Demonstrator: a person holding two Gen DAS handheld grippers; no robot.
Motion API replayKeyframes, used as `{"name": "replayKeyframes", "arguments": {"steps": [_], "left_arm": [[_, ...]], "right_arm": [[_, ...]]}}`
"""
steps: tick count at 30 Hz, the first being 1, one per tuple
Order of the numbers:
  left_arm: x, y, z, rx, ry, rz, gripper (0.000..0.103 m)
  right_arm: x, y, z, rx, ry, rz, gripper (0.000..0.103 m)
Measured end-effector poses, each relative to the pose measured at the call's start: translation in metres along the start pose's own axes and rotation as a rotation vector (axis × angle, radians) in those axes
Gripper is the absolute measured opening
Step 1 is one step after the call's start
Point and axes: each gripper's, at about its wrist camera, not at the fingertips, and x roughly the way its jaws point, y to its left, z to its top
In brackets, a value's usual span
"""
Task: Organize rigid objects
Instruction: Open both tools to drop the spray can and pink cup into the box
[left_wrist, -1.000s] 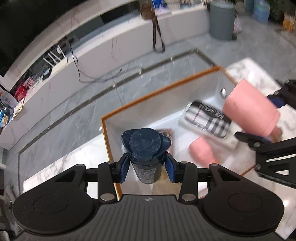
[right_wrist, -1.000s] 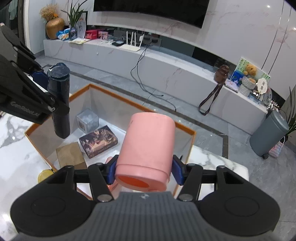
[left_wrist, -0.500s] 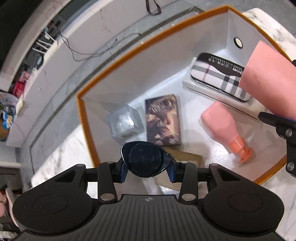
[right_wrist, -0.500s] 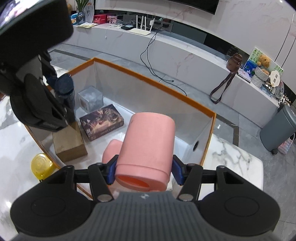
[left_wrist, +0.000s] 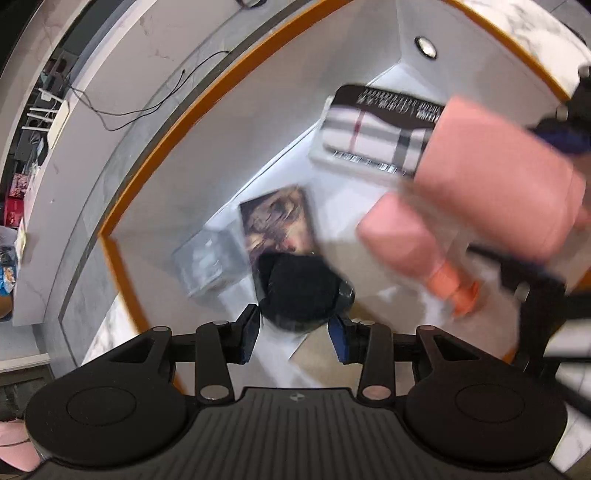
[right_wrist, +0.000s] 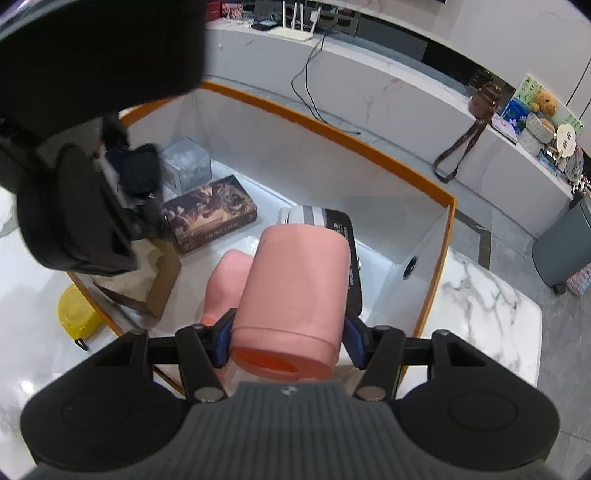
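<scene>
My left gripper (left_wrist: 293, 334) is shut on a dark blue bottle (left_wrist: 301, 290), seen from its cap end, held down inside the white bin with the orange rim (left_wrist: 155, 147). My right gripper (right_wrist: 290, 341) is shut on a pink cylindrical cup (right_wrist: 295, 291), tilted over the bin's near right part. The same cup (left_wrist: 502, 184) shows blurred at the right of the left wrist view. The left gripper with its bottle (right_wrist: 140, 173) hangs at the bin's left end in the right wrist view.
In the bin lie a pink bottle (left_wrist: 410, 240), a plaid case (left_wrist: 373, 129), a picture box (right_wrist: 210, 214), a clear cube (right_wrist: 186, 162) and a brown box (right_wrist: 147, 284). A yellow tape measure (right_wrist: 75, 314) sits on the marble table (right_wrist: 487, 314) outside the bin.
Both grippers have sunk toward the bin with their loads. The left one tipped steeply down and rolled, so the blue bottle now hangs inside the bin. The pink cup came lower over the pink bottle.
</scene>
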Motion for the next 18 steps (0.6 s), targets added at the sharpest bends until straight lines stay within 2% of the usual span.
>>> {"name": "replayKeyframes", "arguments": {"steps": [6, 9, 13, 18], "left_arm": [[0.014, -0.016, 0.009, 0.0, 0.003, -0.026, 0.05], [0.018, -0.013, 0.009, -0.011, 0.001, -0.03, 0.062], [0.019, -0.004, 0.006, -0.037, -0.007, -0.067, 0.075], [0.009, 0.001, 0.003, -0.041, -0.033, -0.066, 0.075]], "right_arm": [[0.006, -0.007, 0.0, 0.046, 0.012, 0.007, 0.056], [0.008, -0.007, -0.001, 0.035, -0.003, 0.006, 0.057], [0.008, -0.009, -0.002, 0.045, -0.018, 0.015, 0.066], [0.005, -0.006, -0.003, 0.055, -0.015, 0.017, 0.067]]}}
